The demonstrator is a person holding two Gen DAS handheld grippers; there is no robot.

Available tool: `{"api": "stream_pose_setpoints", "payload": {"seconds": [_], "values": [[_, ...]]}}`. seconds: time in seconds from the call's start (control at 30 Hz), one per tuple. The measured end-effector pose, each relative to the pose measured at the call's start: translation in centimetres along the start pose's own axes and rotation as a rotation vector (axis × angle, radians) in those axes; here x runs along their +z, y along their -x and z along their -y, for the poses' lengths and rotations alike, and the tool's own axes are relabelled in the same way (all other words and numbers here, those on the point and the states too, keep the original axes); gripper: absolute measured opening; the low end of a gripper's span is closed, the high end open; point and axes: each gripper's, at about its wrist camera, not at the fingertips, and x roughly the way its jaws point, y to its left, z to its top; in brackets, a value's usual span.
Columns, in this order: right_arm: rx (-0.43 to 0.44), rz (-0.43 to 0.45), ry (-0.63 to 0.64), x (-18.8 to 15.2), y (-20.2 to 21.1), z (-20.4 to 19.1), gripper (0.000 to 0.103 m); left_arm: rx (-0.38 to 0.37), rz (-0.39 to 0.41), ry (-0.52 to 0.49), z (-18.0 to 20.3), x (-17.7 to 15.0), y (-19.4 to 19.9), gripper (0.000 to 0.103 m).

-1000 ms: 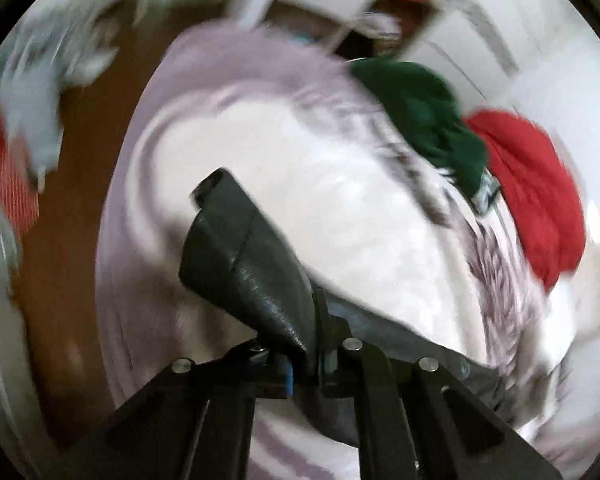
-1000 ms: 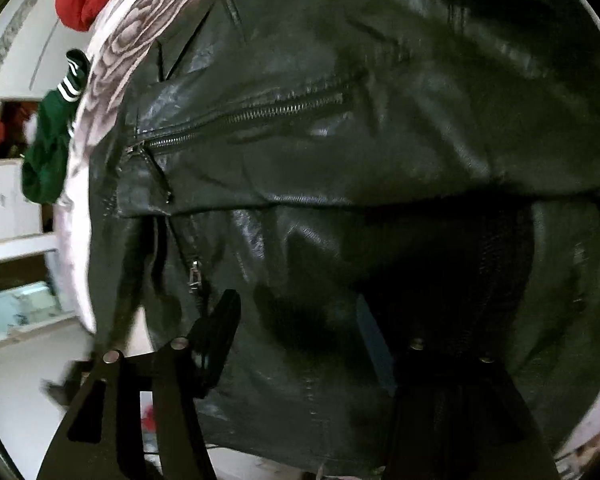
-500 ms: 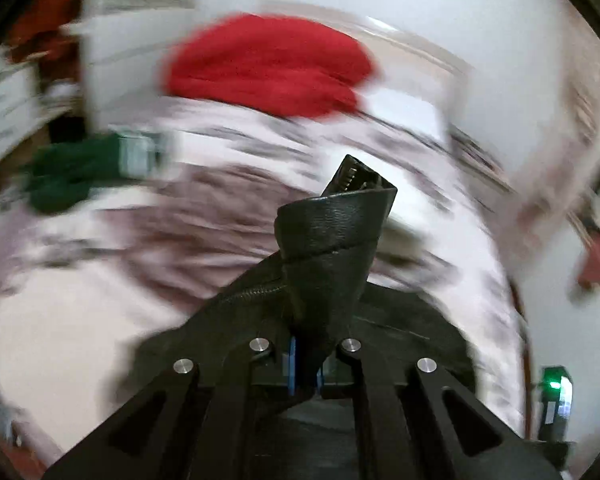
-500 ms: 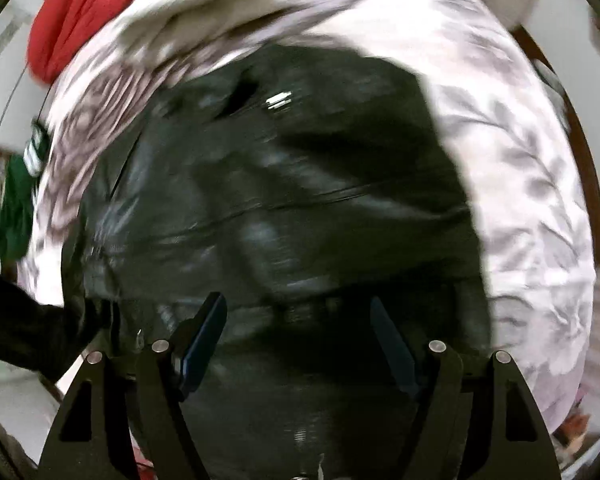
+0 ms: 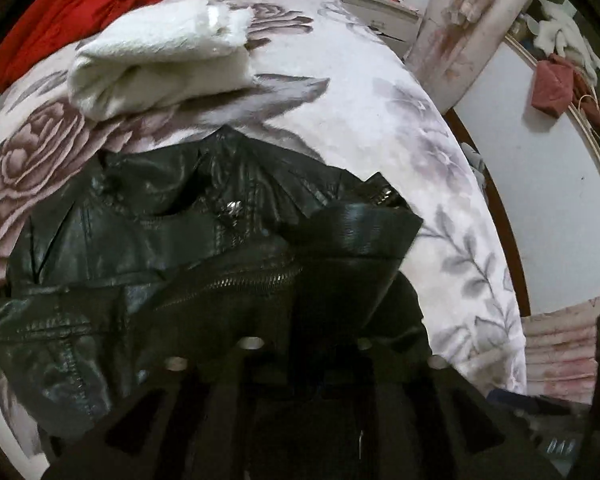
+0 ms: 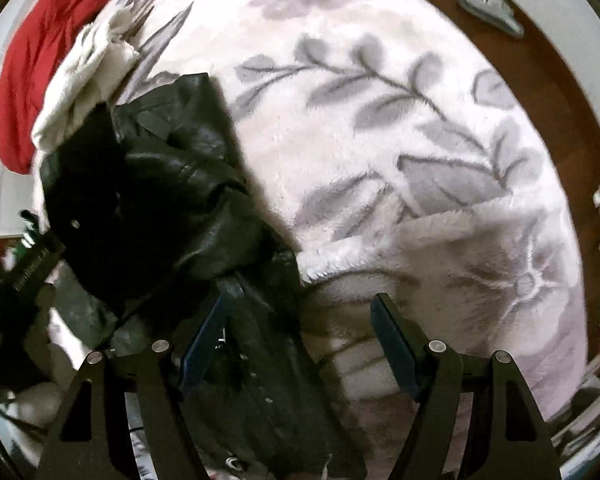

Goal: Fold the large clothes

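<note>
A black leather jacket (image 5: 172, 256) with metal zippers lies bunched on a floral blanket (image 5: 380, 92). In the left wrist view my left gripper (image 5: 308, 344) sits low against the jacket, and a dark fold of leather (image 5: 364, 240) rises from between its fingers and hides the tips. In the right wrist view the jacket (image 6: 172, 200) fills the left half. My right gripper (image 6: 300, 312) is open, with the jacket's lower edge lying between and under its blue-padded fingers (image 6: 396, 344).
A folded cream garment (image 5: 160, 56) and a red garment (image 5: 80, 4) lie at the far end of the blanket. A wooden bed edge (image 6: 560, 80) runs along the right. A white wall and a hanging red bag (image 5: 552, 84) stand beyond.
My left gripper swung from the far side over the bed and came down onto the jacket with the leather fold. My right gripper shifted right, so the jacket now lies to its left.
</note>
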Motion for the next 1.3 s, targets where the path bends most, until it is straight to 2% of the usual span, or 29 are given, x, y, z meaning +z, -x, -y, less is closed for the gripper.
{"api": "stream_pose_setpoints", "payload": {"seconds": [0.03, 0.07, 0.1, 0.17, 0.23, 0.27, 0.33, 0.4, 0.5, 0.6, 0.63, 0.67, 0.7, 0.77, 0.9, 1.03, 1.13, 1.23, 1.3], "values": [[0.029, -0.004, -0.007, 0.0, 0.1, 0.2, 0.076, -0.01, -0.001, 0.013, -0.6, -0.1, 0.9, 0.055], [0.048, -0.005, -0.013, -0.1, 0.2, 0.4, 0.076, -0.021, 0.002, 0.034, -1.6, 0.0, 1.4, 0.082], [0.083, -0.004, -0.027, 0.2, 0.5, 0.6, 0.076, -0.029, 0.012, 0.063, -2.6, -0.2, 2.4, 0.087], [0.133, -0.001, -0.044, -0.3, 1.0, 0.5, 0.076, -0.011, 0.033, 0.132, -5.7, -1.1, 5.0, 0.087], [0.181, -0.001, -0.056, 0.7, 1.3, 0.0, 0.076, 0.039, 0.04, 0.186, -9.1, -2.1, 6.8, 0.087], [0.206, 0.0, -0.053, 1.1, 1.4, -0.5, 0.076, 0.084, 0.047, 0.208, -10.6, -2.7, 7.7, 0.087], [0.239, -0.003, -0.04, 2.4, 1.2, -1.7, 0.076, 0.228, 0.038, 0.247, -14.4, -4.1, 8.6, 0.087], [0.255, -0.011, -0.023, 3.5, 0.6, -3.2, 0.076, 0.35, -0.002, 0.287, -18.1, -5.3, 7.9, 0.087], [0.274, -0.012, 0.007, 5.4, -0.6, -6.5, 0.076, 0.462, -0.062, 0.356, -23.9, -7.0, 4.5, 0.087], [0.256, -0.013, 0.069, 7.8, -2.7, -9.7, 0.076, 0.425, -0.101, 0.391, -26.4, -7.8, 1.4, 0.09], [0.25, -0.015, 0.086, 8.4, -3.5, -10.7, 0.071, 0.409, -0.096, 0.39, -26.7, -7.8, 0.6, 0.09], [0.228, -0.027, 0.093, 8.7, -4.2, -11.3, 0.038, 0.411, -0.088, 0.38, -26.6, -7.7, 0.3, 0.094], [0.176, -0.027, 0.094, 8.6, -4.5, -11.6, 0.014, 0.416, -0.078, 0.364, -26.5, -7.6, 0.3, 0.096], [0.156, 0.018, 0.093, 7.5, -3.4, -11.7, 0.01, 0.392, -0.068, 0.355, -26.4, -7.3, 0.4, 0.096], [0.065, 0.052, 0.094, 4.7, -1.3, -10.5, 0.004, 0.307, -0.064, 0.358, -26.5, -7.2, 0.3, 0.099], [-0.04, -0.047, 0.027, 4.2, -5.4, -8.1, 0.005, 0.251, -0.081, 0.363, -27.3, -7.1, -0.4, 0.101], [-0.109, -0.088, 0.036, 4.7, -7.5, -8.1, 0.006, 0.266, -0.081, 0.34, -26.7, -6.8, 0.5, 0.101], [-0.105, -0.092, 0.009, 5.3, -5.0, -9.0, 0.017, 0.307, -0.032, 0.293, -25.4, -6.5, 2.7, 0.101], [-0.062, -0.036, 0.025, 5.2, -2.3, -9.8, 0.034, 0.327, 0.004, 0.267, -24.3, -6.5, 4.1, 0.101]]}}
